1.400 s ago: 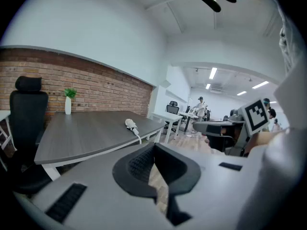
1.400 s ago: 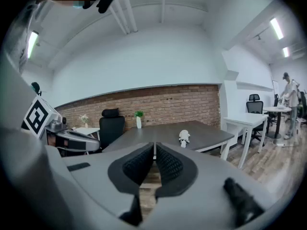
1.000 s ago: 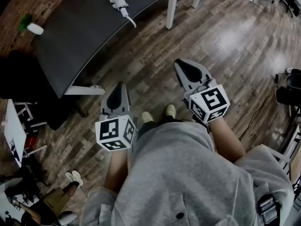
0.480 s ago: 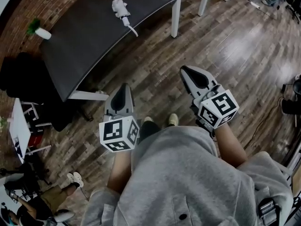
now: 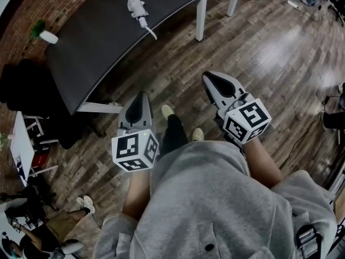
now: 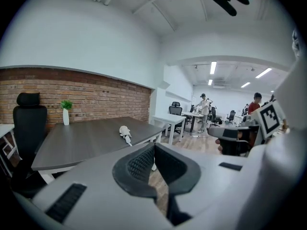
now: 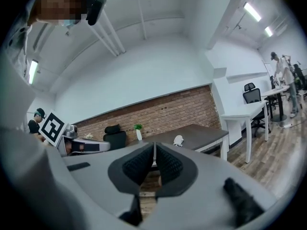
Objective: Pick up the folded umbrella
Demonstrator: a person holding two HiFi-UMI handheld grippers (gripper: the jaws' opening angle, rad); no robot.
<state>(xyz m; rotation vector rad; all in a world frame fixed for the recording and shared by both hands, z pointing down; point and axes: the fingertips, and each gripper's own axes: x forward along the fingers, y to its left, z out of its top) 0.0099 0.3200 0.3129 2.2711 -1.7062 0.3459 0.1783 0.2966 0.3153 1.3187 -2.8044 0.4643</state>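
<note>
The folded white umbrella (image 5: 139,9) lies on the dark tabletop (image 5: 97,42), far ahead of both grippers. My left gripper (image 5: 139,97) is held over the wood floor, short of the table's near edge, shut with nothing in it. My right gripper (image 5: 209,78) hangs to its right, also shut and empty. In the left gripper view the umbrella (image 6: 125,133) sits beyond the closed jaws of the left gripper (image 6: 154,148), slightly left. In the right gripper view the umbrella (image 7: 178,140) shows just right of the meeting tips of the right gripper (image 7: 154,146).
A white vase with a green plant (image 5: 42,33) stands at the table's far left end. A black office chair (image 5: 24,90) sits left of the table. White table legs (image 5: 201,16) stand ahead. Another person (image 5: 54,231) sits at lower left. My foot (image 5: 168,111) is forward between the grippers.
The table and umbrella have drawn slightly nearer in the head view. One foot has stepped forward between the grippers. Both grippers stay shut and empty.
</note>
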